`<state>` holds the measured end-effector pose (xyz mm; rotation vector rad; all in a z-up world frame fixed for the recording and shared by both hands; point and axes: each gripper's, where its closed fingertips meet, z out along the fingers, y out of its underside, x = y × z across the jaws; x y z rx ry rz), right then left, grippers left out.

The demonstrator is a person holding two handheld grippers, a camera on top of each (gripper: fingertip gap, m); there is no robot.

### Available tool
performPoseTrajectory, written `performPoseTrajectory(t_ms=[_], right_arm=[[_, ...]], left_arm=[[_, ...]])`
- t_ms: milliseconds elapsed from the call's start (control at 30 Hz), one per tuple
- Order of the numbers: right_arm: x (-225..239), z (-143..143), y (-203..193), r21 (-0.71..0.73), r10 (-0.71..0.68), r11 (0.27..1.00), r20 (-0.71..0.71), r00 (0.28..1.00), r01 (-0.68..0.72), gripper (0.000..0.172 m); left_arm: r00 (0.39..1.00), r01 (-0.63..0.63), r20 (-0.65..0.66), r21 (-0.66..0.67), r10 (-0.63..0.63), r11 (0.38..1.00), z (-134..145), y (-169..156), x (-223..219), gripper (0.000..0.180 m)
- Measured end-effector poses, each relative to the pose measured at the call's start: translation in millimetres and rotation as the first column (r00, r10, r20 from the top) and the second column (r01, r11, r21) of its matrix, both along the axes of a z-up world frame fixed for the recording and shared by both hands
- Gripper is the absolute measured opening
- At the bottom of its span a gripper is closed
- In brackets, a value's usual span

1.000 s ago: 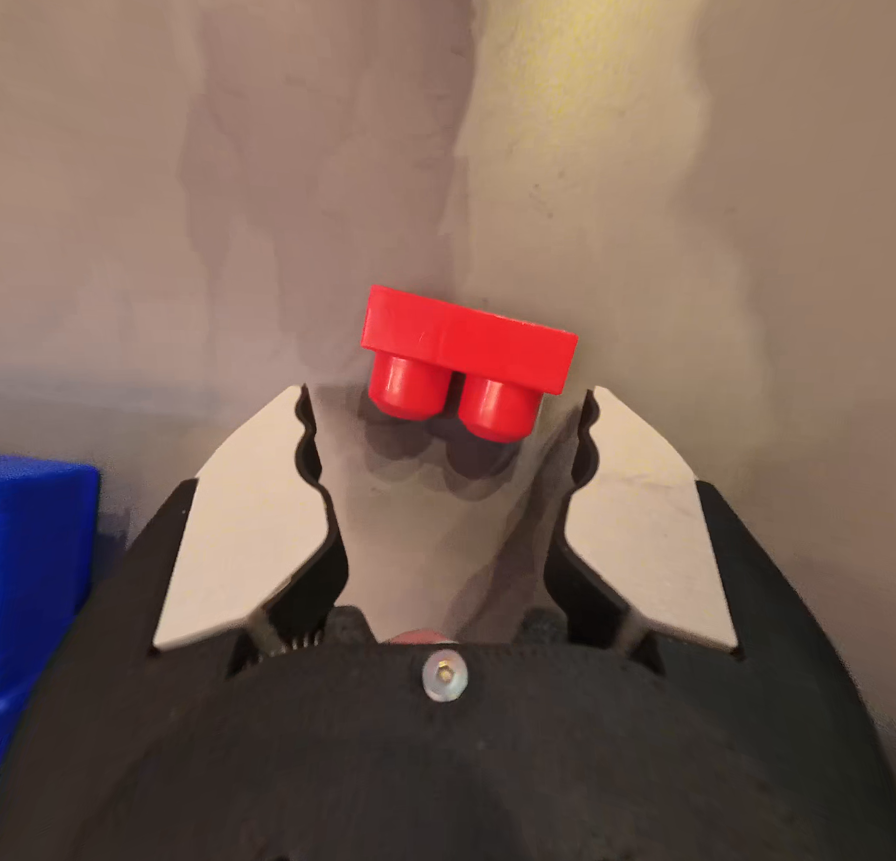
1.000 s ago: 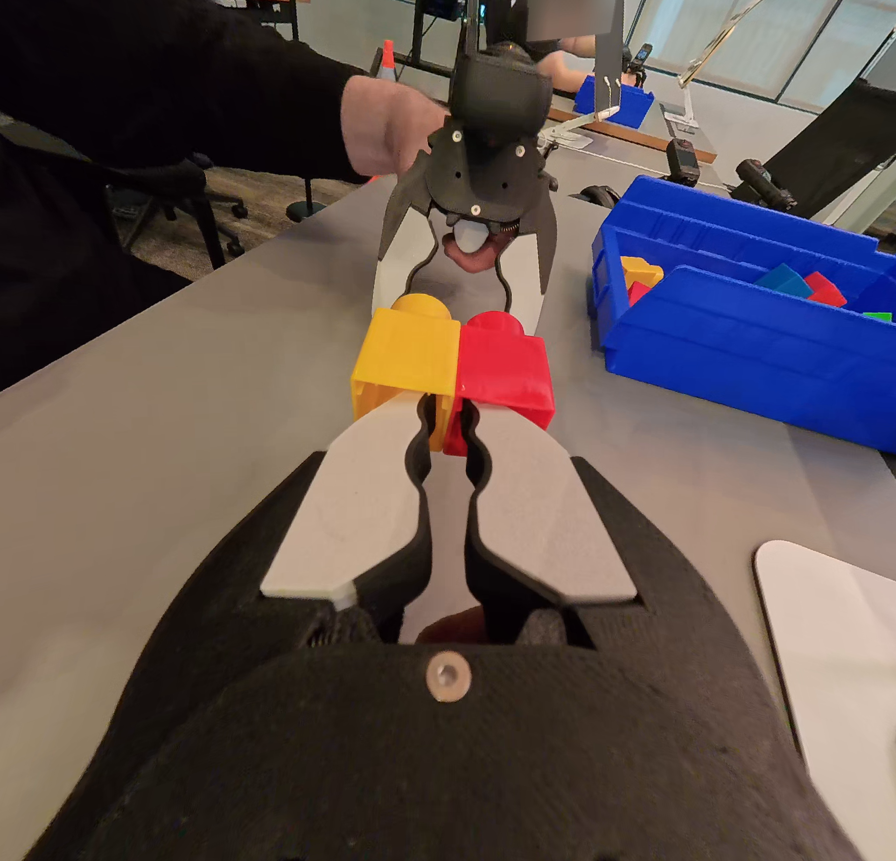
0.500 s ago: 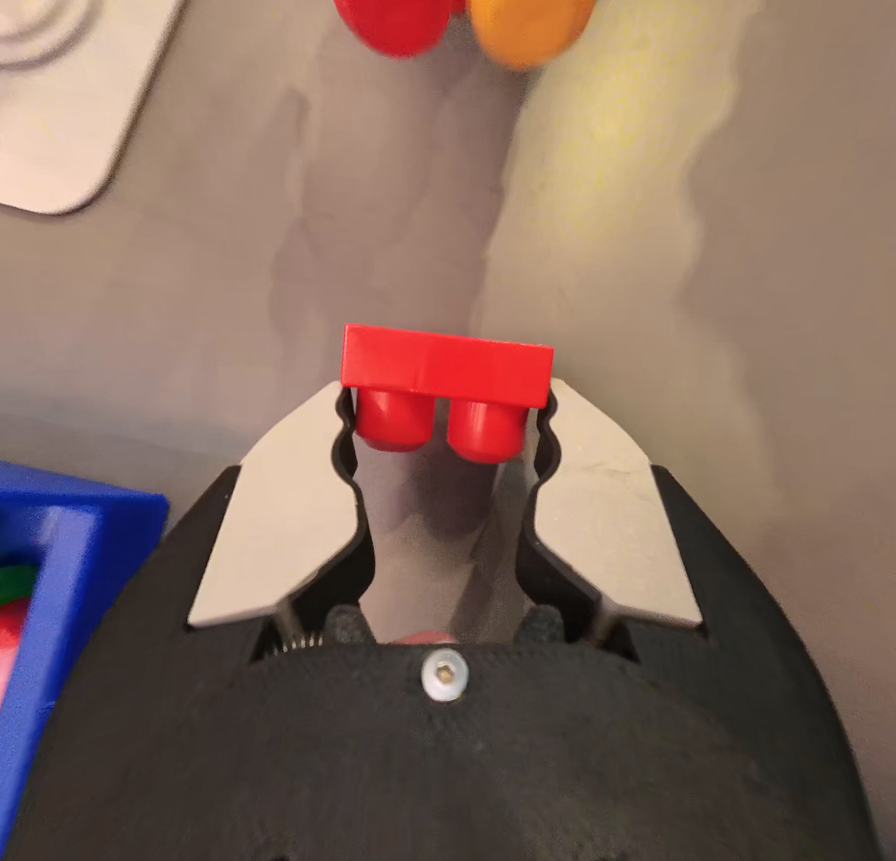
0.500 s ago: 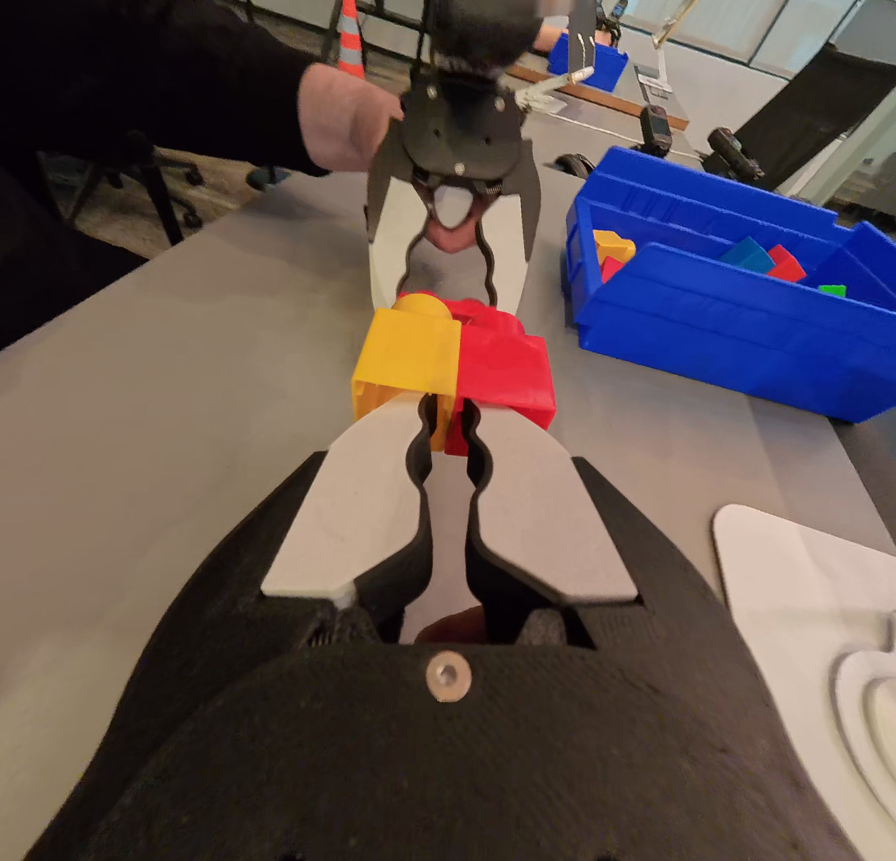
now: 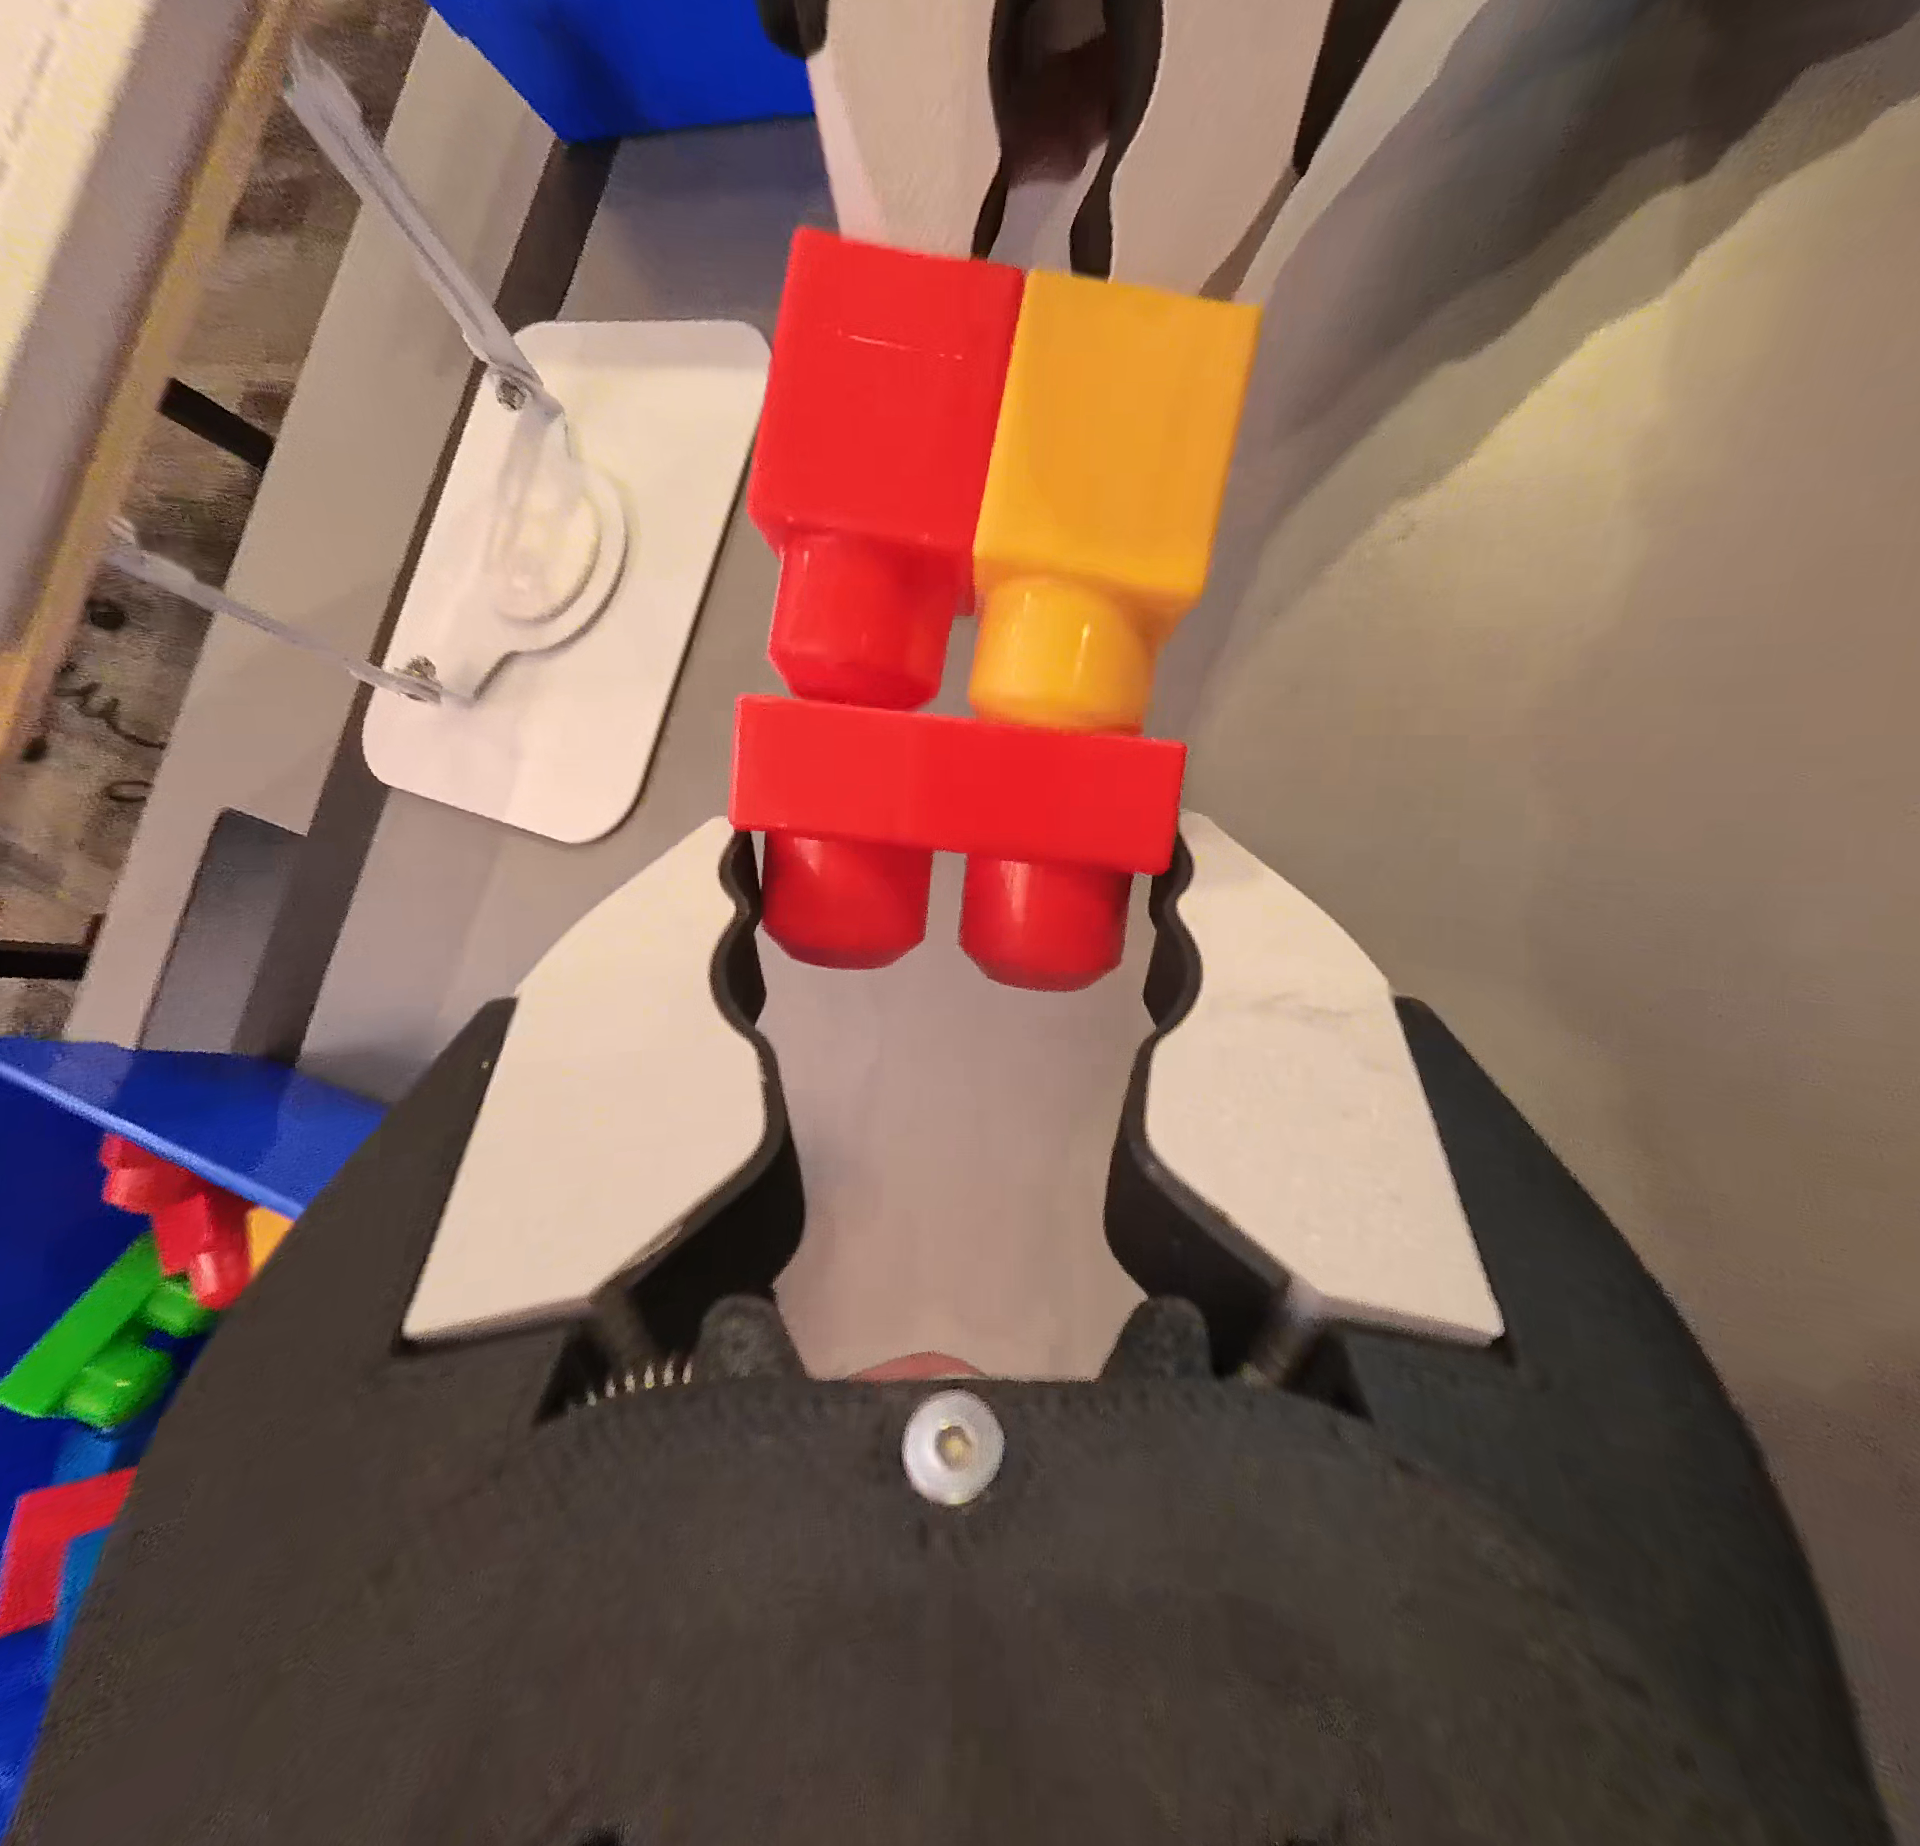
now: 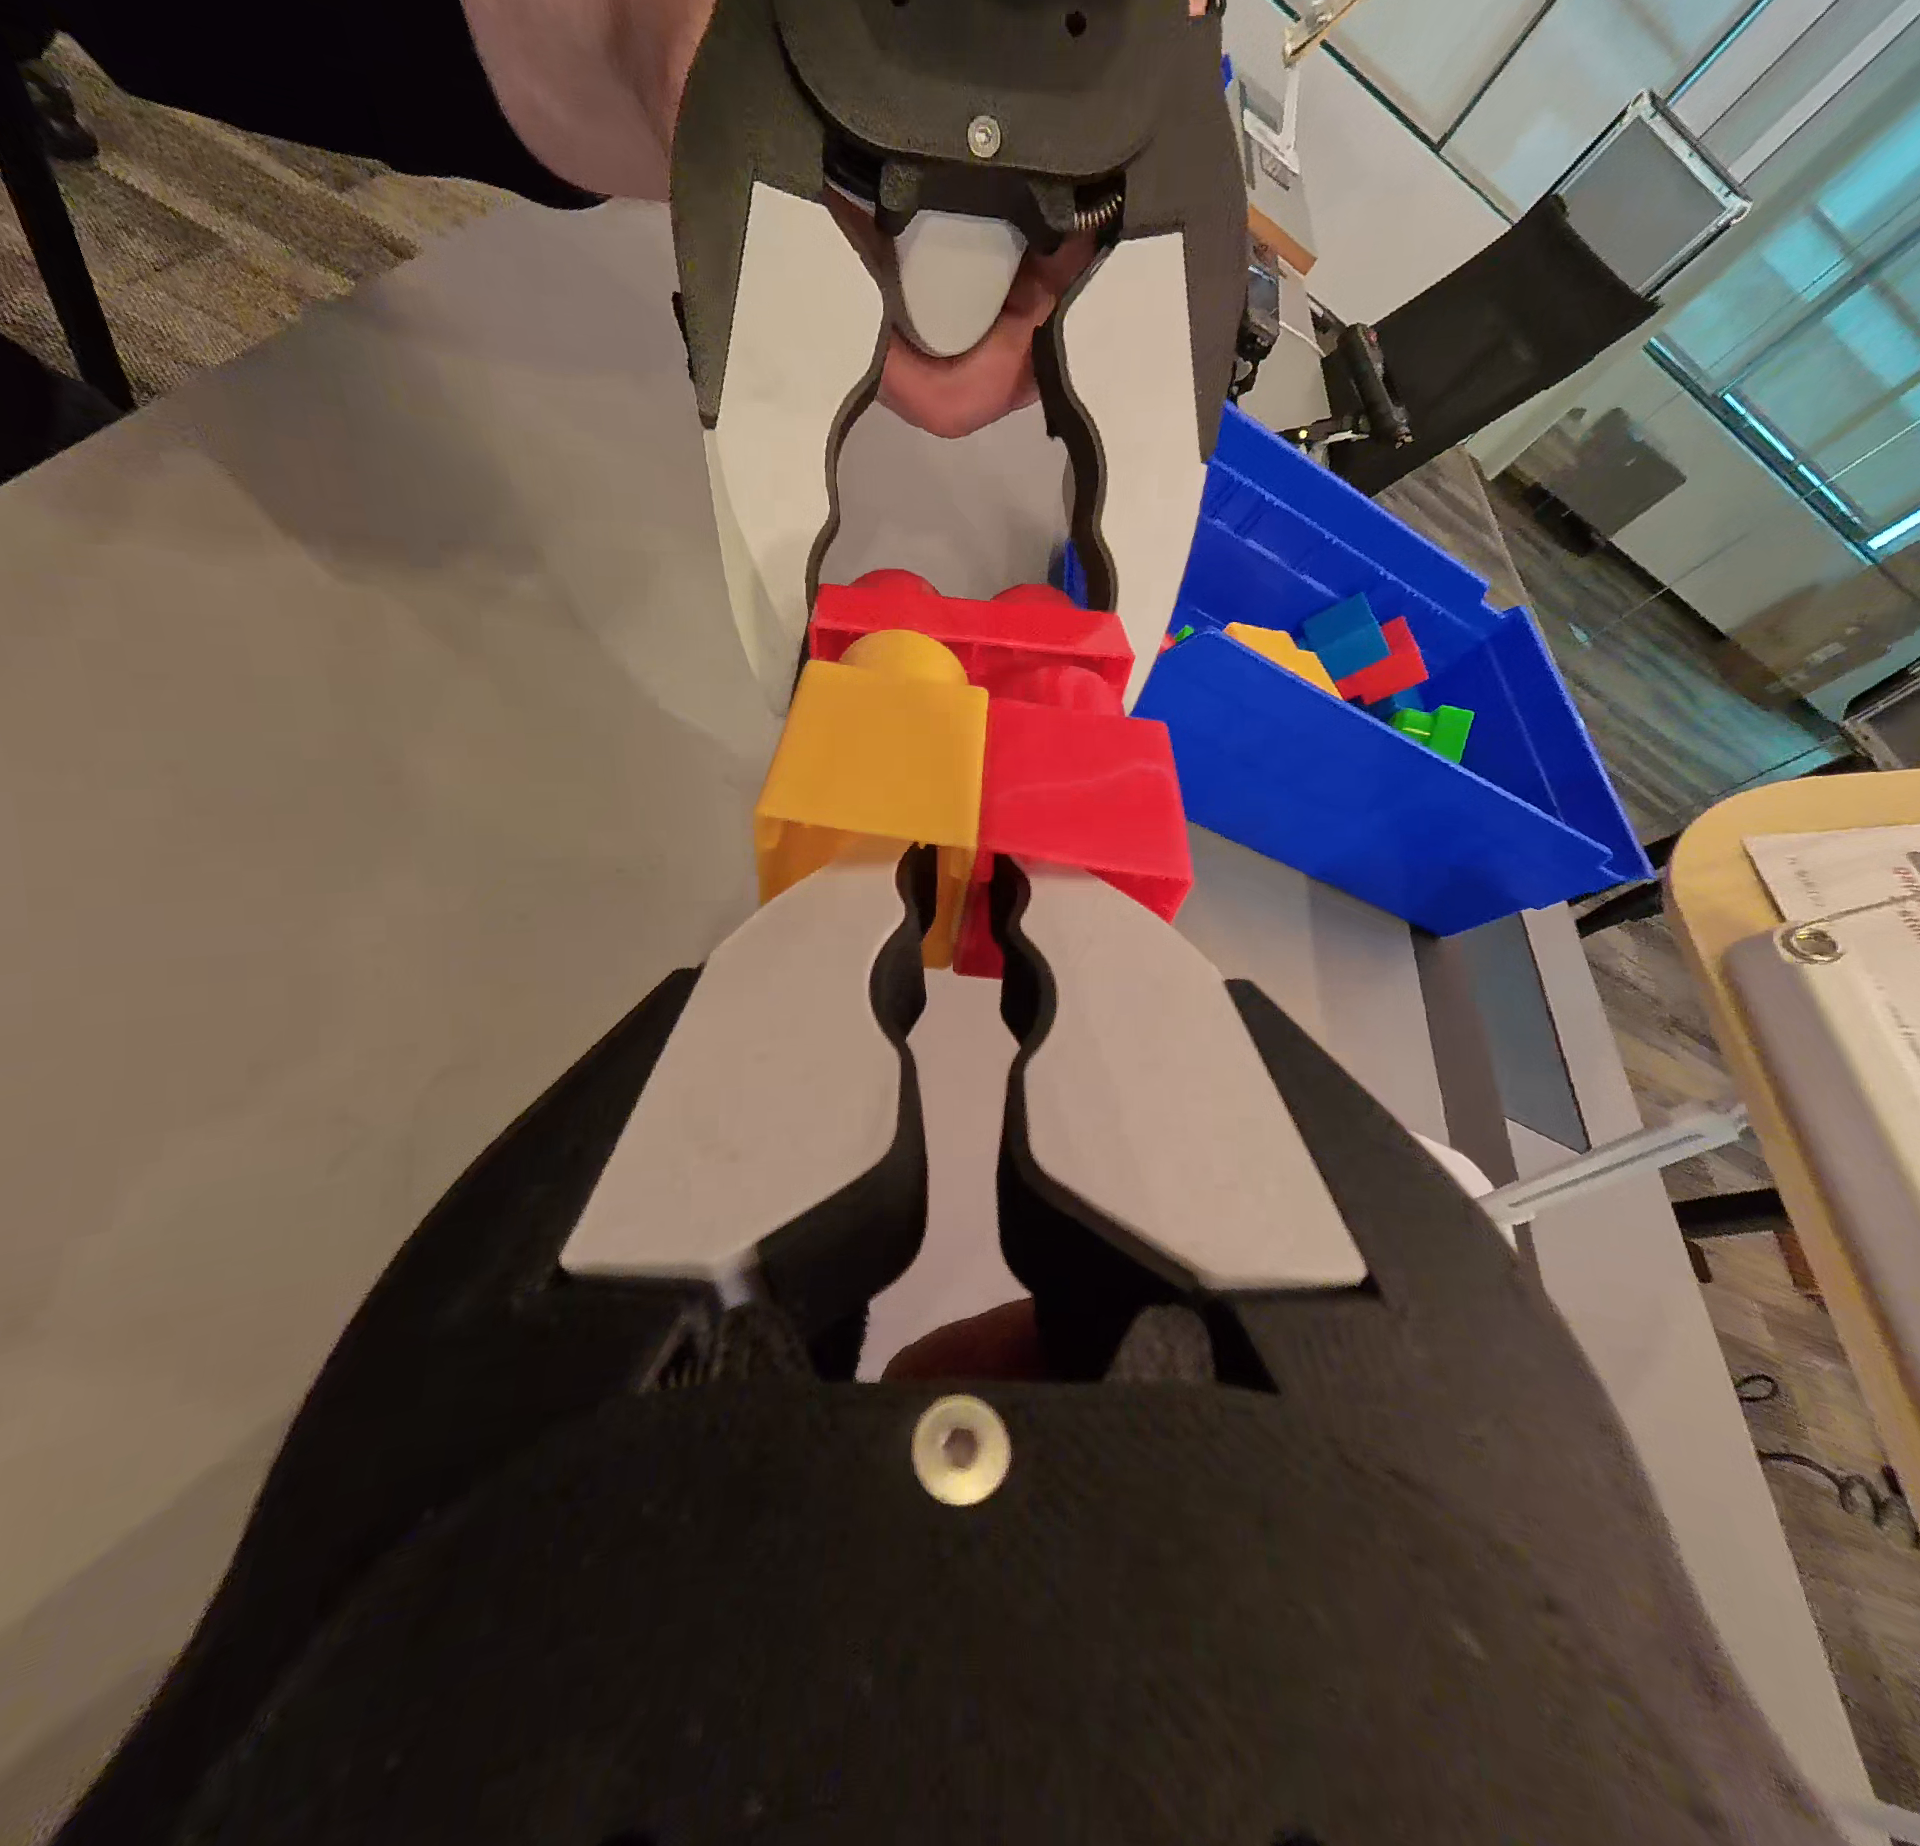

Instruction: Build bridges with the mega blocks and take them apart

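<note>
Centrally, a flat red two-stud plastic block is clamped by the left gripper, meeting the studs of a yellow and red single-stud block pair, whose adjoining walls are pinched by the narrow right gripper; blue bin at right.

left hand-held gripper: clamped, pads pressing | right hand-held gripper: pinched nearly shut

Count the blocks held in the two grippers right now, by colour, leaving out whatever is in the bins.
Red: 2, the flat two-stud block in the left gripper and the tall block in the right gripper.
Yellow: 1, the tall block pinched beside it.
Total: 3.
</note>
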<state>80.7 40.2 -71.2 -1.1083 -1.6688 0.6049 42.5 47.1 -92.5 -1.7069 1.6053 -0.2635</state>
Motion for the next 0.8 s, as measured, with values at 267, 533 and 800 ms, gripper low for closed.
performPoseTrajectory(t_ms=[267, 533, 800], right_arm=[[5.8, 11.8, -3.5, 0.062, 0.018, 0.998, -0.007, 1.000, -0.018, 0.010], [9.7, 31.2, -10.3, 0.130, 0.038, 0.991, -0.068, 0.997, -0.029, 0.010], [10.9, 36.9, -10.9, 0.159, 0.018, 0.987, -0.064, 0.998, -0.007, 0.009]], left_arm=[[0.999, 0.033, -0.044, 0.076, -0.030, 0.997, 19.8, -4.0, 17.0, 0.072], [0.998, 0.051, 0.031, 0.126, -0.055, 0.991, 39.9, -10.4, 25.2, 0.071], [0.999, 0.031, -0.019, 0.228, -0.027, 0.973, 49.1, -9.9, 31.9, 0.071]])
